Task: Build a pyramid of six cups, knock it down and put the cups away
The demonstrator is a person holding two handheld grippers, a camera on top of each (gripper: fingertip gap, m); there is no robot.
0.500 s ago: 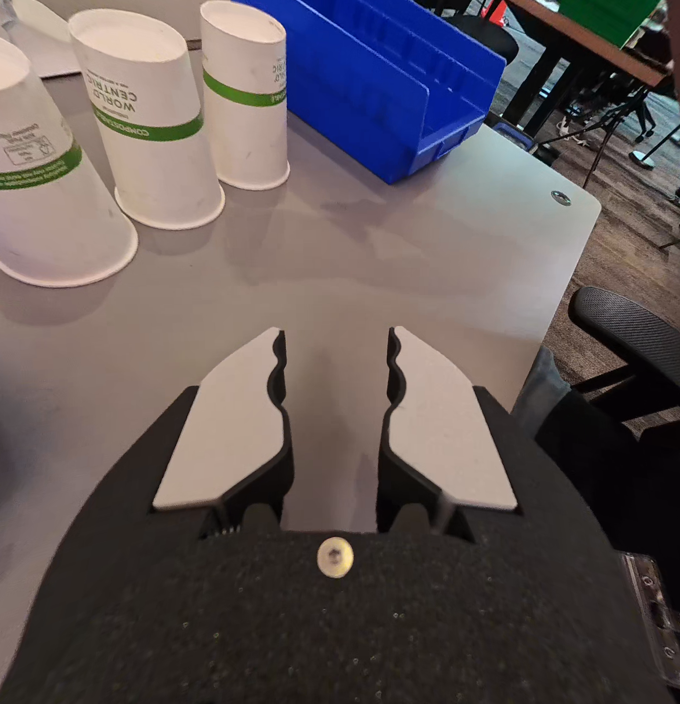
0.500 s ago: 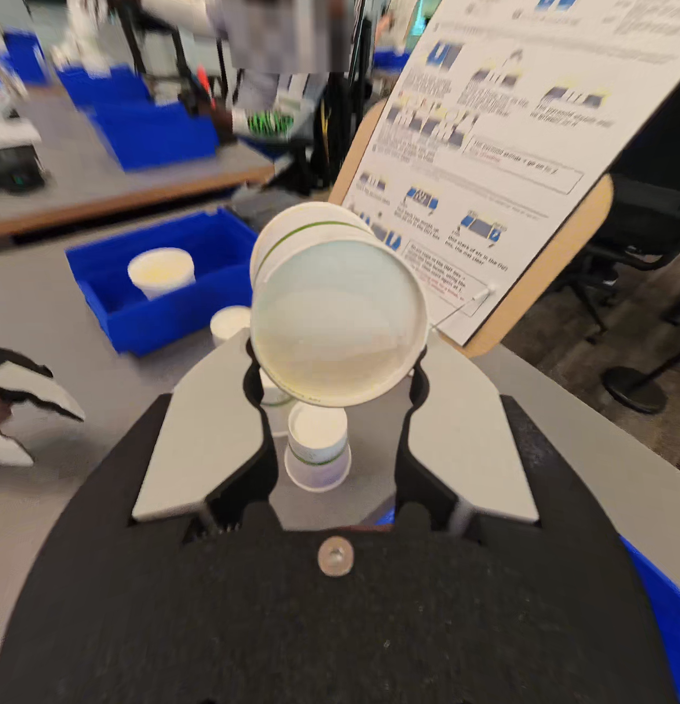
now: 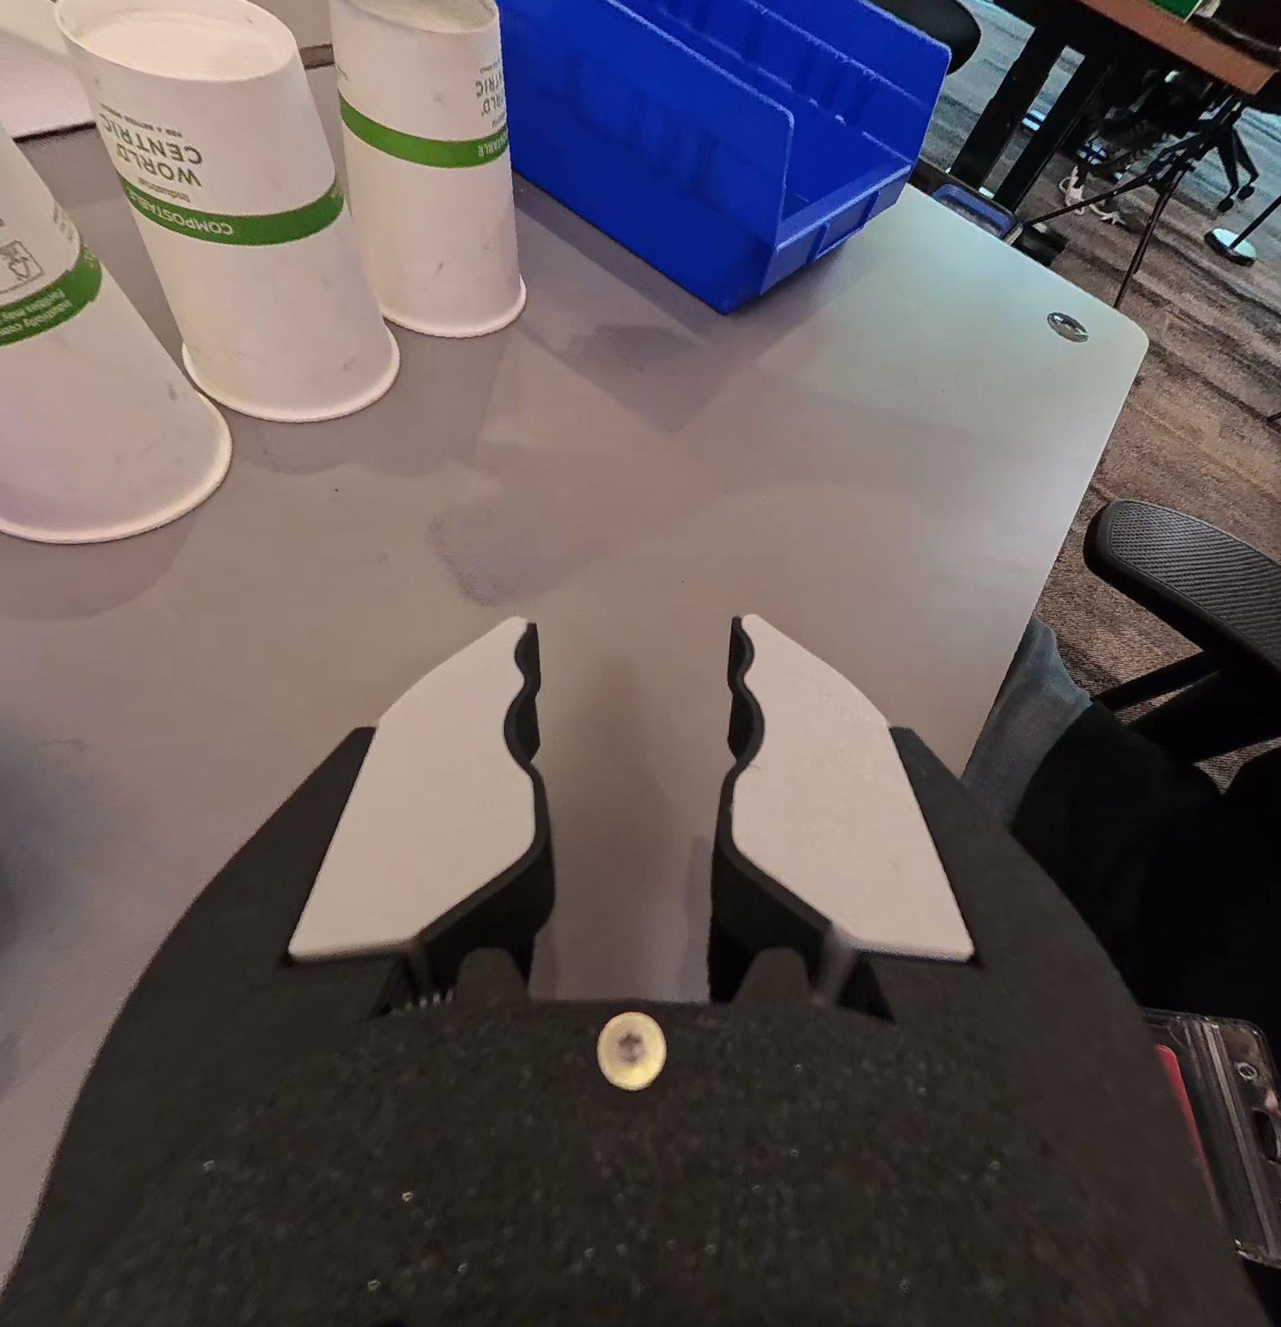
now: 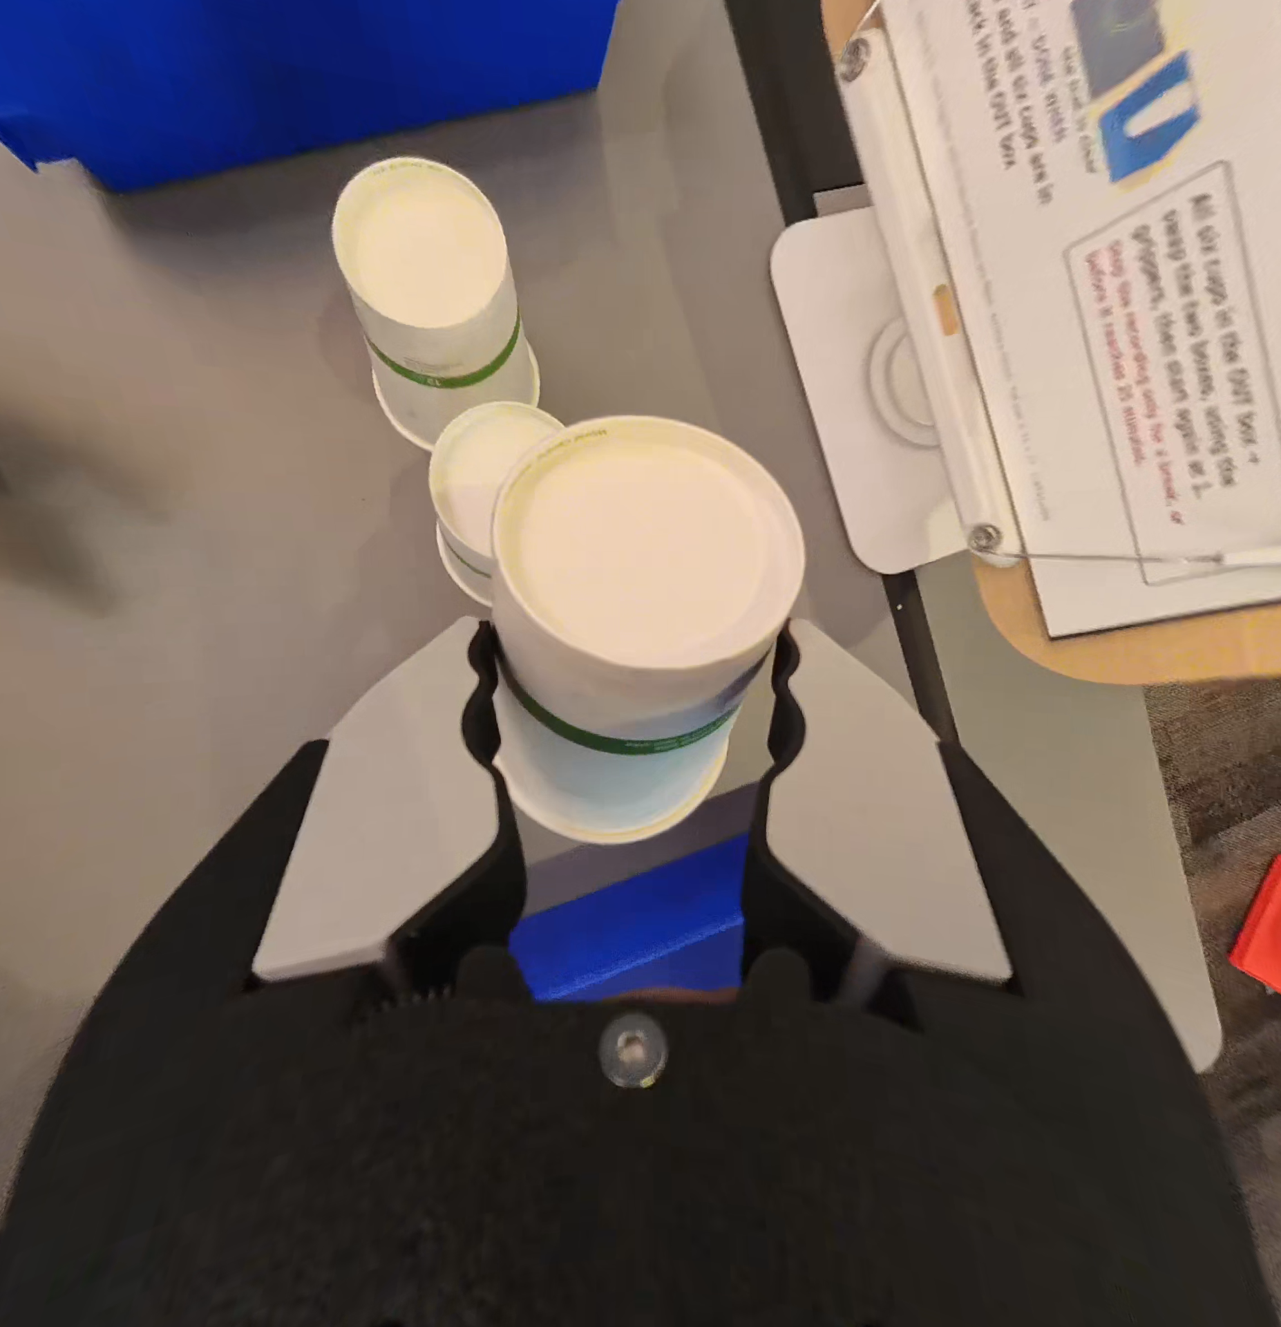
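Right gripper (image 4: 634,689): fingers closed on an inverted cup (image 4: 623,632), base up, held above the table (image 4: 192,646). The grip sits at the cup's green band.

Just past the held cup, two more inverted cups stand on the table: a near one (image 4: 480,488), partly hidden behind it, and a far one (image 4: 436,301) close to the blue bin (image 4: 264,79) at the far edge. A sign board (image 4: 1126,323) stands off the right edge.

Left gripper (image 3: 632,646): fingers apart, holding nothing, low over bare table near its right edge. Three inverted cups (image 3: 264,237) stand in a row to its far left, beside a bin (image 3: 695,143).

Judgement: building stage, base row down, second tier starting. Next move calls for centring the held cup over the seam between two base cups, lowering it level, then letting go gently. A skewed landing could tip the row.
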